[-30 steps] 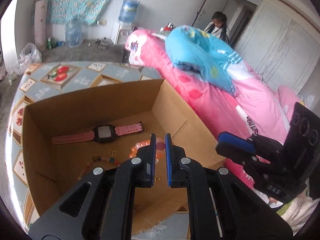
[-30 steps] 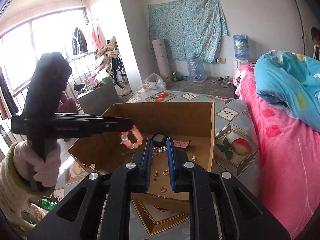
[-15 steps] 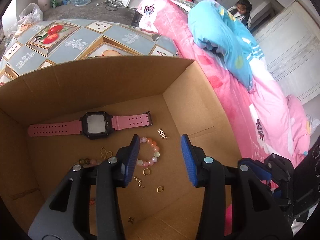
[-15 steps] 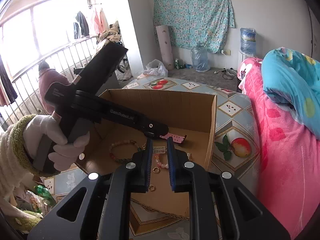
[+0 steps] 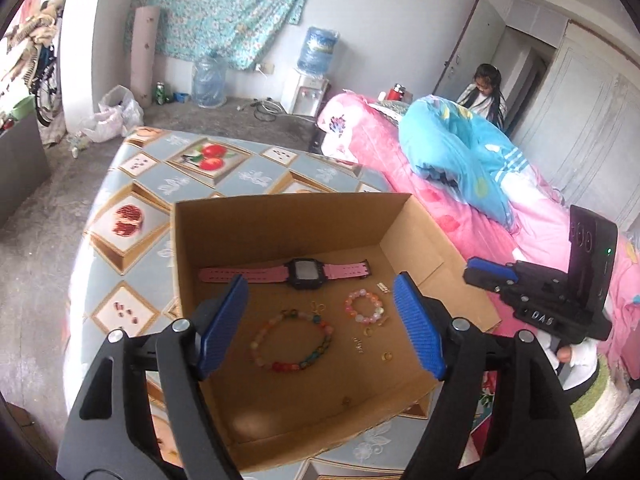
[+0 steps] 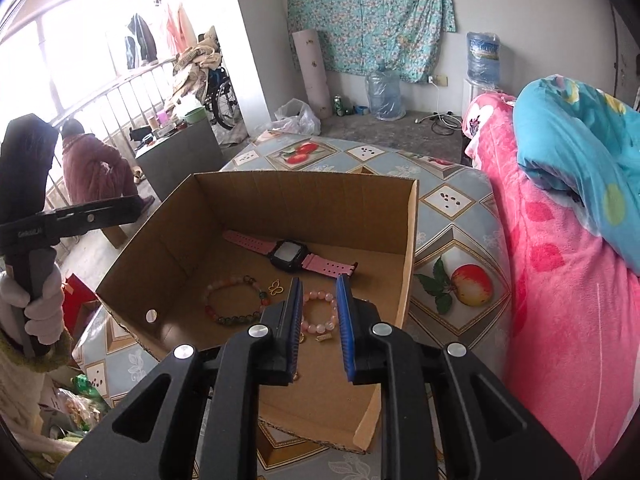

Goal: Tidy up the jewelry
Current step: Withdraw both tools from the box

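Note:
An open cardboard box [image 5: 288, 216] [image 6: 304, 196] sits on the patterned table. Inside lie a pink-strapped watch [image 5: 304, 274] [image 6: 286, 255], a small pink bead bracelet [image 5: 363, 306] [image 6: 319, 311], a larger multicoloured bead bracelet [image 5: 292, 340] [image 6: 234, 300], a gold butterfly charm [image 6: 276, 288] and small gold rings [image 5: 386, 356]. My left gripper [image 5: 320, 326] is wide open and empty above the box. My right gripper [image 6: 319, 330] is slightly open and empty above the pink bracelet; it also shows at the right of the left wrist view [image 5: 490, 274].
The table [image 5: 132, 216] has a fruit-pattern cover. A bed with pink blanket [image 6: 560, 280] and blue quilt [image 5: 460, 160] runs along the right. People sit in the background. Water bottles [image 5: 208, 84] stand by the far wall.
My left gripper dropped the pink bracelet into the box, opened wide and pulled back up. My right gripper opened slightly; the small clasp it held now lies in the box.

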{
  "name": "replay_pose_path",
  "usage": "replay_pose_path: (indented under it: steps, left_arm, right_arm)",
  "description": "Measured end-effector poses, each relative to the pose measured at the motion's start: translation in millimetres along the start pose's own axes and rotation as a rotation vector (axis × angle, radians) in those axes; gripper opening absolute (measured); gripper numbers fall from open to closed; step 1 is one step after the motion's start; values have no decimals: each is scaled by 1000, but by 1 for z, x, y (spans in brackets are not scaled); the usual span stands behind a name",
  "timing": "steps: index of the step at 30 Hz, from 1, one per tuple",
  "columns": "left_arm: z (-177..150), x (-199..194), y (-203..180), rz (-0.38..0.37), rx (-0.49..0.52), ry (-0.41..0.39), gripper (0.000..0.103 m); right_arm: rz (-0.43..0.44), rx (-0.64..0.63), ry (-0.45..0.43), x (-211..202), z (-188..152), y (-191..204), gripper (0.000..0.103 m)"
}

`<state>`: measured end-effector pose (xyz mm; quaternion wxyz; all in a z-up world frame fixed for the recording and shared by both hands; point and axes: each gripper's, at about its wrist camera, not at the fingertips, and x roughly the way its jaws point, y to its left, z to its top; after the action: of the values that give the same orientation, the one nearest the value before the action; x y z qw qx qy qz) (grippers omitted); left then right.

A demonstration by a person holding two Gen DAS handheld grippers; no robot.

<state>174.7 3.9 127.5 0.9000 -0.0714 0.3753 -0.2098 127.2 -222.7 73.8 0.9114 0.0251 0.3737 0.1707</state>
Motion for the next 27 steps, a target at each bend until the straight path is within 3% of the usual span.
replay_pose_path:
  steps: [6,8,12,17,20,27]
  left_arm:
    - [-27,-15,39,77,-92,-7,81]
    - [-37,-11,50,91,-131,8,82]
    - [-52,9,65,49,-193,75,82]
    - [-65,39,66,-66,-250,168,85]
    - [-66,42,62,-49,-249,171,88]
    - [-65,35,78,-36,-311,154,88]
  right_arm:
    - [-12,143,11,-5,-12,-27,37]
    - [15,226,51,2,-20,-39,40]
    - [93,357,173,24,-35,-52,48]
    - [43,326,219,31,-35,-34,59]
    - [22,327,225,29,-34,-30,59]
    - [96,359,254,23,-42,-20,59]
